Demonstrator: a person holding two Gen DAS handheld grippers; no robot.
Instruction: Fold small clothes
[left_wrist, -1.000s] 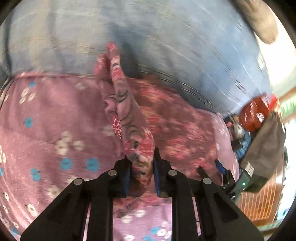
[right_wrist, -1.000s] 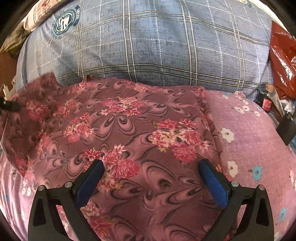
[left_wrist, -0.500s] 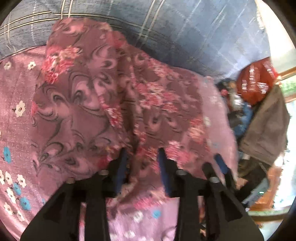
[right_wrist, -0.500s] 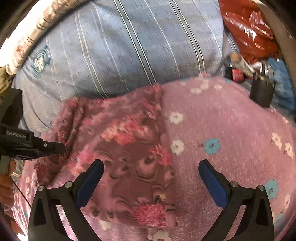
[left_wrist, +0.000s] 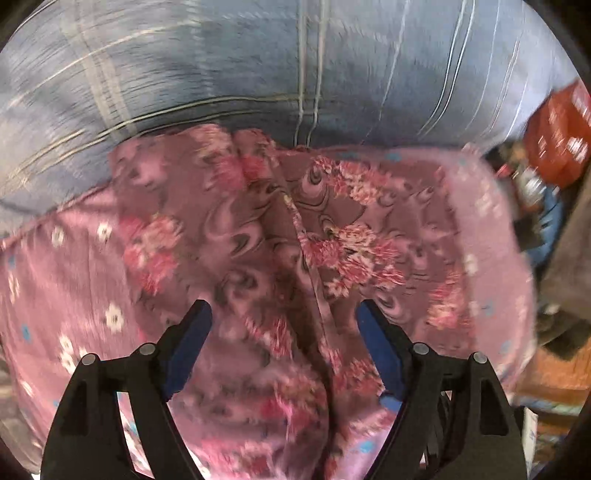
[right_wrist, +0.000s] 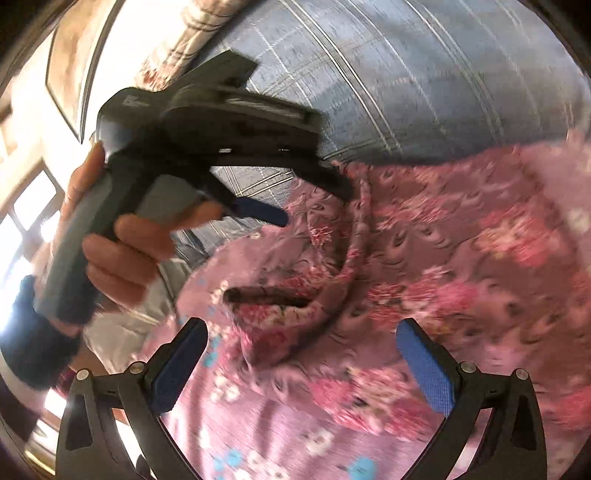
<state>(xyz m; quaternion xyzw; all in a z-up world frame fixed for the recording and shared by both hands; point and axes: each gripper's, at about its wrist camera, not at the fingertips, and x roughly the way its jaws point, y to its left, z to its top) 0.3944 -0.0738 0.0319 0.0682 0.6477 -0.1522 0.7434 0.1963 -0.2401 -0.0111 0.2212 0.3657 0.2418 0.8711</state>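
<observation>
While both claws are standing wide apart and gripping nothing, the left claw (left_wrist: 282, 325) is hovering over the floral garment (left_wrist: 332, 236), whose raised middle fold is running from between the blue pads (left_wrist: 376, 350) away toward the blue plaid pillow (left_wrist: 295, 59). The garment is lying on the pink flowered bedsheet (left_wrist: 55, 295), its far edge touching the pillow. In the right wrist view, the right claw (right_wrist: 301, 363) is hanging above the garment's near rumpled edge (right_wrist: 295, 306), with the left hand (right_wrist: 122, 251) gripping its tool's handle at left. Bare sheet is showing to the garment's left and right; a red bag (left_wrist: 557, 136) is sitting beyond the bed's right edge.
</observation>
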